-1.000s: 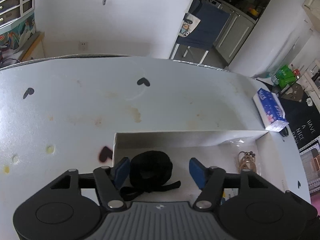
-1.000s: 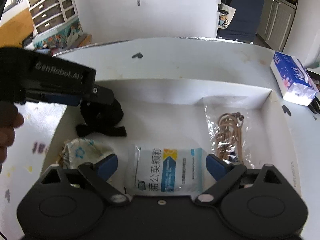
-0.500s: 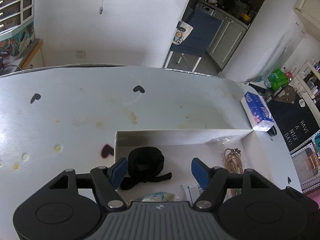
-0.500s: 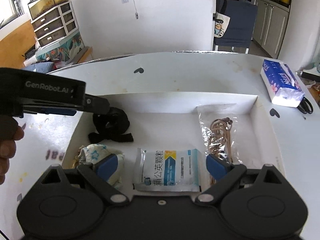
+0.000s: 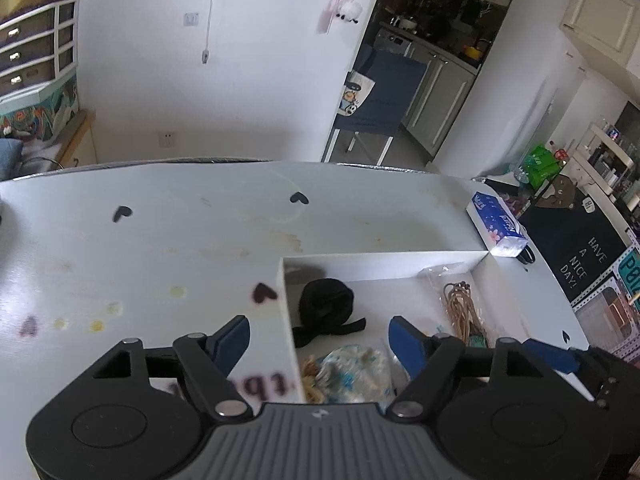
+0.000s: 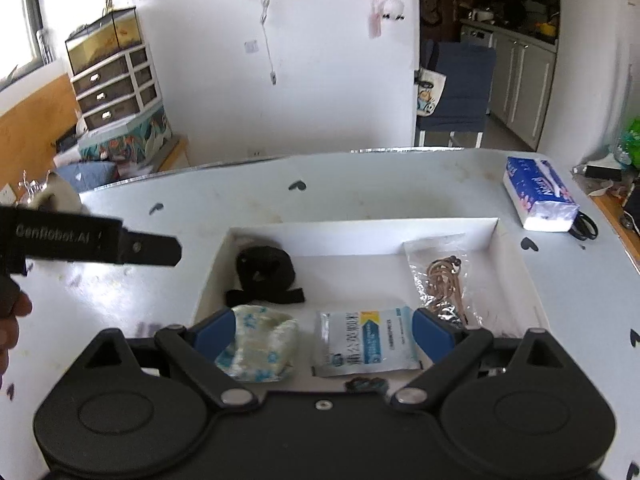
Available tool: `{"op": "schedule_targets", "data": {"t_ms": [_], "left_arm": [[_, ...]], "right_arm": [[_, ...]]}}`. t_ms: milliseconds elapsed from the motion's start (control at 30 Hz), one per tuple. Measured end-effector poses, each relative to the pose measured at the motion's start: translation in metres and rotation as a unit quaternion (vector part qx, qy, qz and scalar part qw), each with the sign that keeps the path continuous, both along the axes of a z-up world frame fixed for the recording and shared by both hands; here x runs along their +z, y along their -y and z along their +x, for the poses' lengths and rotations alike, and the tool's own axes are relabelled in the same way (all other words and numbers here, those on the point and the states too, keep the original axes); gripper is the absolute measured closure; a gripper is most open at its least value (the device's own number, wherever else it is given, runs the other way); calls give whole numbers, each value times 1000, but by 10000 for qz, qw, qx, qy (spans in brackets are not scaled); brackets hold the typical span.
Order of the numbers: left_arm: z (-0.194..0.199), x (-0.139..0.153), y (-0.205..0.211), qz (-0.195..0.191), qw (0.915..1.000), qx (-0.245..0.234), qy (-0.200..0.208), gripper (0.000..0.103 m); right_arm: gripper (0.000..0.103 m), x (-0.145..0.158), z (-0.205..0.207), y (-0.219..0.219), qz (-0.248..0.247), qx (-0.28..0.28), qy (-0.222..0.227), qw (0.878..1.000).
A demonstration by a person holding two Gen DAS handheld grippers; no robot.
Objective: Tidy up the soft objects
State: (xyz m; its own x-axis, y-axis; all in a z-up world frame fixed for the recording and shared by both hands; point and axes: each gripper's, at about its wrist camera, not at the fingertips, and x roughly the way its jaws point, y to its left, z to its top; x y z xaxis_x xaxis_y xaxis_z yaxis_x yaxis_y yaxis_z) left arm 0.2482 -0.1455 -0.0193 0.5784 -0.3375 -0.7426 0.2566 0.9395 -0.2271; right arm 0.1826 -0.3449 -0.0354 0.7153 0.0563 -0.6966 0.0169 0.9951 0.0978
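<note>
A shallow white box (image 6: 362,226) sits on the white table. In it lie a rolled black strap (image 6: 265,270), a blue-patterned cloth bundle (image 6: 260,344), a white and blue sachet (image 6: 366,342) and a clear bag of tan cord (image 6: 442,280). My right gripper (image 6: 324,334) is open and empty, above the box's near edge. My left gripper (image 5: 320,340) is open and empty, raised over the box's left wall (image 5: 290,320); the strap (image 5: 326,302), the cloth bundle (image 5: 348,372) and the cord (image 5: 462,312) show beyond it.
A blue tissue pack (image 6: 538,194) lies on the table at the far right, with black scissors (image 6: 582,226) beside it. Small black heart marks dot the table (image 5: 160,240). A blue chair (image 6: 456,92) stands beyond the table's far edge.
My left gripper has let go of the black strap, risen and drawn back to the left of the box. My right gripper has also lifted and pulled back.
</note>
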Motion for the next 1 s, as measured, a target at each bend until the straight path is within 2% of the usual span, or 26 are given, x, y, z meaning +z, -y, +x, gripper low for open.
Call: {"op": "schedule_targets", "data": {"t_ms": [500,700,1000], "left_arm": [[-56,31,-62,243,9977,-273,577,5],[-84,42,-69,240,9960,-117,856,0],[-139,52,-61,355,9912,221,1255,0]], "right_arm": [[4,38,-72,-44,85,-640,785,9948],[0,58,-97,-42,-41,-563,1157,9917],[0,74,-133,-18,-188,-413,1393,9892]]}}
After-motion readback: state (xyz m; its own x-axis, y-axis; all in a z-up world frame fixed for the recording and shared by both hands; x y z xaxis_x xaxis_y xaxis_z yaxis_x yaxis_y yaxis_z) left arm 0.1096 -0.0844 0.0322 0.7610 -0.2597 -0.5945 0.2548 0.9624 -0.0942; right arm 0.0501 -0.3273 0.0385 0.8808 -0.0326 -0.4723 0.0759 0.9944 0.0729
